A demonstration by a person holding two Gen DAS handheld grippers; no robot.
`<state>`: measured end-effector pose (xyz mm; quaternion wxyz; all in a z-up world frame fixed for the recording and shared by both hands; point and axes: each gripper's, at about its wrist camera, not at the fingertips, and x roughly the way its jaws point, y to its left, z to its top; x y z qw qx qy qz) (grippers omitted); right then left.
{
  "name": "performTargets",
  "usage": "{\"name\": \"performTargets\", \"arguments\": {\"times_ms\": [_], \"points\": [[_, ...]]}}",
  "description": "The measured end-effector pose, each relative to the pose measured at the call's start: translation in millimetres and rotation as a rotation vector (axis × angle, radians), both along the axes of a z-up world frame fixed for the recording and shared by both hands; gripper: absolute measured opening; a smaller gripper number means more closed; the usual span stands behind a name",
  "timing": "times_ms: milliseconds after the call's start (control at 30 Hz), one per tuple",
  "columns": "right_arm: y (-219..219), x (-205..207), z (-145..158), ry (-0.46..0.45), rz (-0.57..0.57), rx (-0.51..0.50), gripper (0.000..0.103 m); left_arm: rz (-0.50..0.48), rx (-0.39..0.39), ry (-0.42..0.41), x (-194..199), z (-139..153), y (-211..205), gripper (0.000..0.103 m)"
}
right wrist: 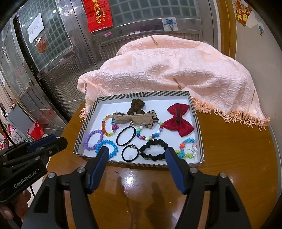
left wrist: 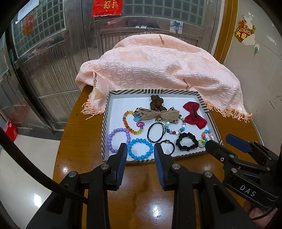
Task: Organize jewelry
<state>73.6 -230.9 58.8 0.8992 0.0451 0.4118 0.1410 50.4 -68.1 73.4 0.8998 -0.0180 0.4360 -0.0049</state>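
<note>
"DAS" is printed in pale letters on the body of the right gripper (left wrist: pixel 220 141), and "GenRobot.AI" on the body of the left gripper (right wrist: pixel 58 140). A red banner (right wrist: pixel 97 15) with gold characters hangs on the metal door beyond both; the characters are not clear enough to read. Both grippers hover over the wooden table (right wrist: pixel 229 167), jaws parted and holding nothing, the right spread wider than the left. Just ahead of their tips sits the striped-rim tray (left wrist: pixel 105 112) of jewelry, its long axis running crosswise to the fingers. The blue bead bracelet (left wrist: pixel 140 148) lies flat directly beyond the left tips. The black scrunchie (right wrist: pixel 153 149) lies between the right tips, its oval also crosswise. The red bow (right wrist: pixel 178 121) lies farther off, wings spread sideways.
</note>
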Motion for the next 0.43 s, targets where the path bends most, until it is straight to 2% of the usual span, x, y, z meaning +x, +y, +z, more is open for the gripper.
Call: {"name": "performTargets", "arguments": {"times_ms": [433], "points": [[2.4, 5.5, -3.4, 0.008, 0.004, 0.002, 0.07, -0.001, -0.019, -0.001, 6.9, -3.5, 6.4, 0.029]]}}
